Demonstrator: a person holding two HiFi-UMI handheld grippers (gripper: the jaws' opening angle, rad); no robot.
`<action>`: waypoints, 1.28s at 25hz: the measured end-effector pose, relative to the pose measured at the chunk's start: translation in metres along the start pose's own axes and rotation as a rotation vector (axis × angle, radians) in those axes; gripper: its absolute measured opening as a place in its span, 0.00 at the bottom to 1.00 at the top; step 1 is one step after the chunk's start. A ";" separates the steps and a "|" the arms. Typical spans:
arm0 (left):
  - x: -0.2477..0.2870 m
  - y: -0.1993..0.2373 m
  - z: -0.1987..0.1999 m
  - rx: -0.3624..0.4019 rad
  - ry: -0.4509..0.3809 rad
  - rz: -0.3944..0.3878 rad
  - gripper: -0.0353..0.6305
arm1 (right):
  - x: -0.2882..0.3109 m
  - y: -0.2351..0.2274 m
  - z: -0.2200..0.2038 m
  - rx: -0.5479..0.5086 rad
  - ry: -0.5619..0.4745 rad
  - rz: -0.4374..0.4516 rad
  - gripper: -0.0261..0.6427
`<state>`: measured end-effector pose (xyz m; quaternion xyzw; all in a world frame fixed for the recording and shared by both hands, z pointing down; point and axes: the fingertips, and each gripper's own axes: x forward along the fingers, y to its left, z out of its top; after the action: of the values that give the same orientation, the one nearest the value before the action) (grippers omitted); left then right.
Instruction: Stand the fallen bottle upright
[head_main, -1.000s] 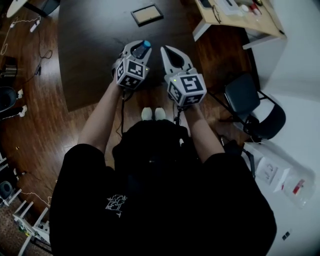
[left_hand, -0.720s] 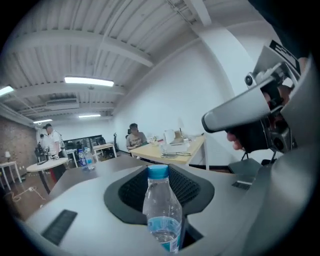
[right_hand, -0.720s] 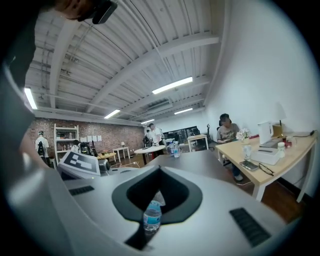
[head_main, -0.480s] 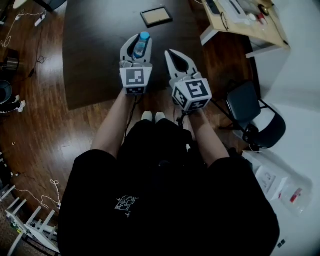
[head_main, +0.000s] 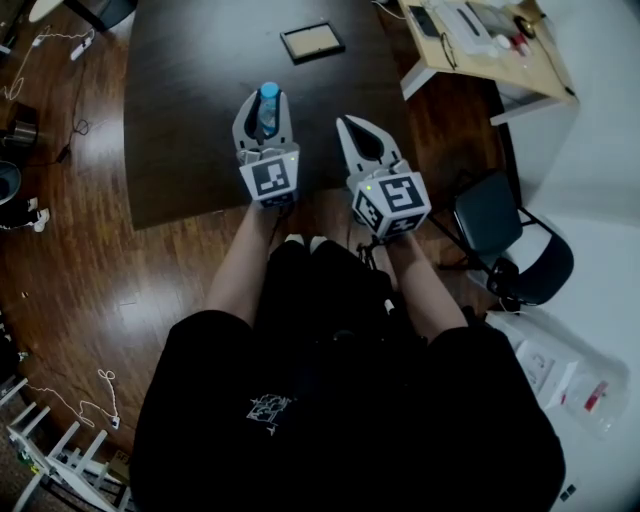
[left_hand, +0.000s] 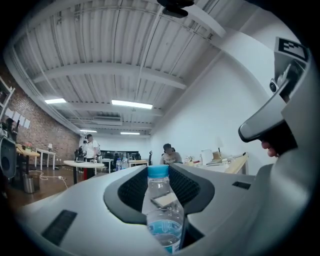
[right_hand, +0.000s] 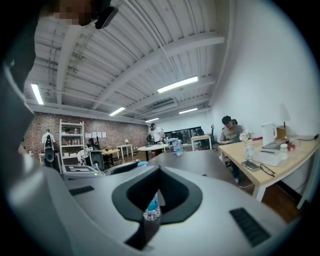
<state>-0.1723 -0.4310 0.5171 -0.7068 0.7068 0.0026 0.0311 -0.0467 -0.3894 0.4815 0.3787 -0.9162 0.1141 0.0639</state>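
Since a second ago the left gripper (head_main: 264, 105) has swung out farther over the dark table (head_main: 190, 110) and rolled, so that its marker cube (head_main: 271, 180) now faces straight up; the right gripper (head_main: 350, 122) has hardly shifted. The left jaws are clamped on the bottle (head_main: 267, 118), one on each side of its clear body. It lies lengthwise between them, with its blue cap (left_hand: 158, 171) toward the jaw tips and the far side of the table. A blue label (left_hand: 163, 234) wraps the lower body; its white print is too blurred to read. The right gripper's jaw tips meet and grip nothing. Through their hollow, the right gripper view shows the same bottle (right_hand: 151, 206) off to the left. Both cubes carry black-and-white square codes, with no letters.
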 end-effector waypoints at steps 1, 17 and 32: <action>-0.001 0.002 0.000 0.007 0.000 0.004 0.25 | 0.000 -0.001 0.001 0.000 0.000 -0.001 0.05; -0.054 -0.005 0.033 0.059 0.043 -0.030 0.18 | -0.022 0.016 0.027 0.019 -0.037 0.015 0.05; -0.128 -0.030 0.098 -0.015 0.064 -0.036 0.04 | -0.074 0.032 0.040 0.028 -0.135 0.026 0.05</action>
<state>-0.1380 -0.2985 0.4265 -0.7191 0.6947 -0.0153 0.0033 -0.0179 -0.3273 0.4229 0.3747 -0.9216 0.1017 -0.0046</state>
